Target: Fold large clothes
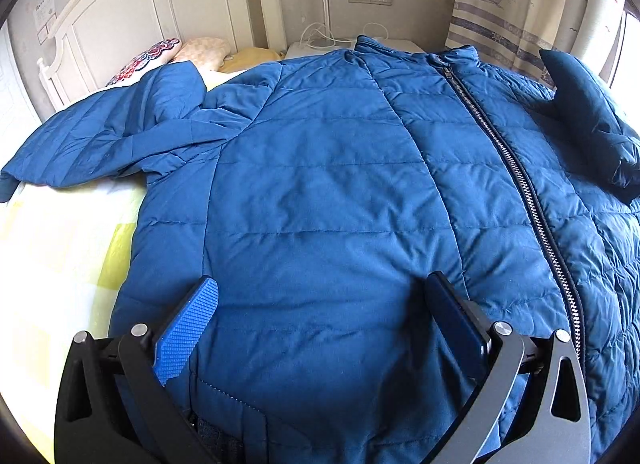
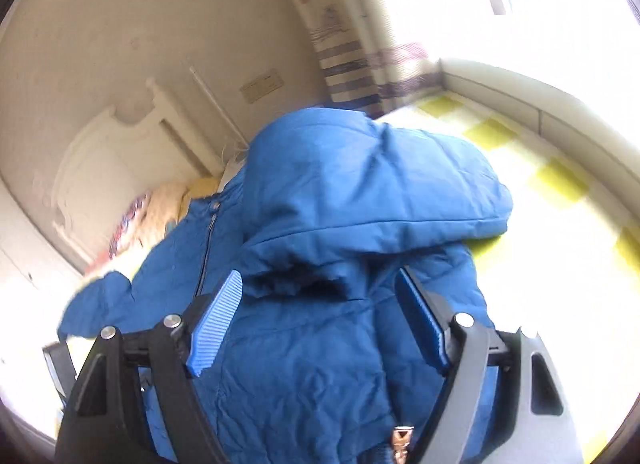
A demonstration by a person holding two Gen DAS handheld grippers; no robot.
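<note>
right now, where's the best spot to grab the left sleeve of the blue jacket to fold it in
Probably the cuff end of the left sleeve, approached from the outer side above the sheet. The sleeve lies stretched away from the jacket body, so its end is free to pinch.

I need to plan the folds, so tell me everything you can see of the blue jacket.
The blue jacket is a quilted, puffy garment of smooth, slightly shiny fabric, lying front-up and zipped on the yellow-checked bed sheet. A metal zipper runs up to a stand-up collar. One sleeve lies spread out to the side; the other sleeve is folded in over the body. Both open grippers hover above its lower part.
</note>
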